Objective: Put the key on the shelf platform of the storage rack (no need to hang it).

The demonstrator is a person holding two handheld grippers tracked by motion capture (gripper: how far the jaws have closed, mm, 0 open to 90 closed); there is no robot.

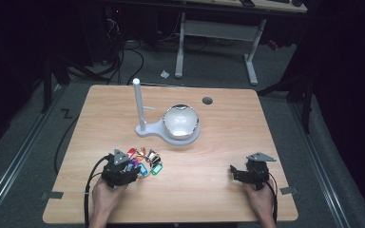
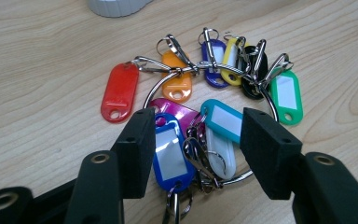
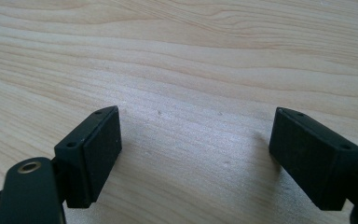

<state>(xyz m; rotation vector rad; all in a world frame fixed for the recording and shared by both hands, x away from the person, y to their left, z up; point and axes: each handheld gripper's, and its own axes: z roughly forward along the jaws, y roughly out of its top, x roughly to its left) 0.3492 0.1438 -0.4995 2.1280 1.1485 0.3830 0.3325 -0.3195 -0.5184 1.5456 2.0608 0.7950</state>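
A metal key ring (image 2: 270, 100) with several coloured plastic tags lies flat on the wooden table (image 1: 218, 152). Red (image 2: 120, 92), orange (image 2: 177, 79) and green (image 2: 286, 95) tags fan out at its far side. My left gripper (image 2: 200, 140) stands over the near part of the ring, open. The blue tag (image 2: 170, 151), a white tag and a teal tag (image 2: 223, 120) lie between its pads without being pressed. In the high view that gripper (image 1: 132, 167) sits at the front left by the bunch of tags (image 1: 147, 160). My right gripper (image 3: 193, 149) is open over bare wood at the front right (image 1: 235, 173).
A white stand with an upright post (image 1: 138, 102) and a shiny dome (image 1: 181, 122) sits at the table's middle, just beyond the tags. A round cable hole (image 1: 207, 100) lies near the far edge. Bare wood stretches between the two hands.
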